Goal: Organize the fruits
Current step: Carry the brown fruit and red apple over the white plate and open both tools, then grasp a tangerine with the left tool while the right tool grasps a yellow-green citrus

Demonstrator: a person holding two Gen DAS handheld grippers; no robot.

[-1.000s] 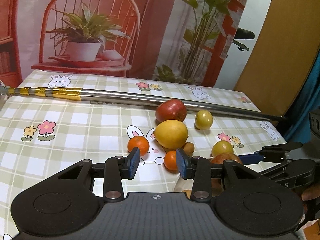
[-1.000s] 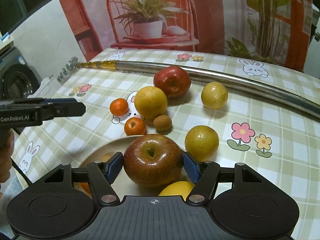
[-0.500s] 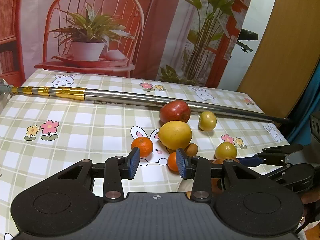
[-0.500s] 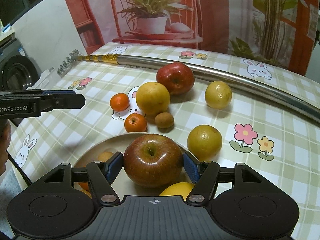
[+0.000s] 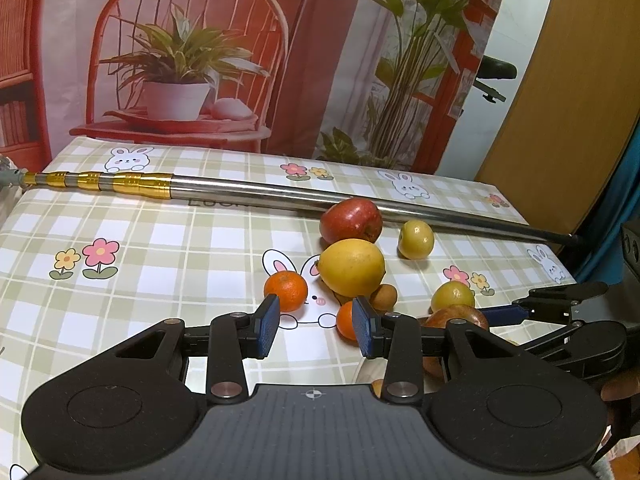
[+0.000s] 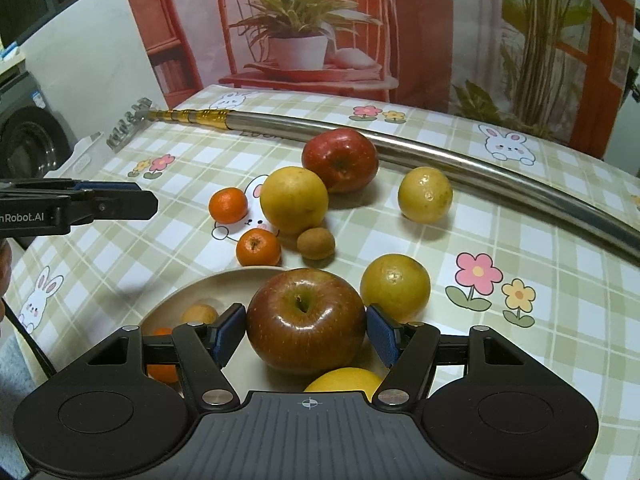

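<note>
Left view: my left hand-held gripper released, nothing between pads, above desk. Mandarin just ahead; I judge it light, soft skin, take gently at widest part.

Right view: right hand-held gripper grasping apple by its sides, over plate. I judge apple heavy, smooth, slippery, bruises if dropped.

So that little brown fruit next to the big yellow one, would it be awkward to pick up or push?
Probably a bit. The small brown fruit is round, so a push would likely send it rolling on the smooth tablecloth. It looks light and small, and it sits tight against the large yellow fruit, so the fingers may struggle to fit around it.
</note>
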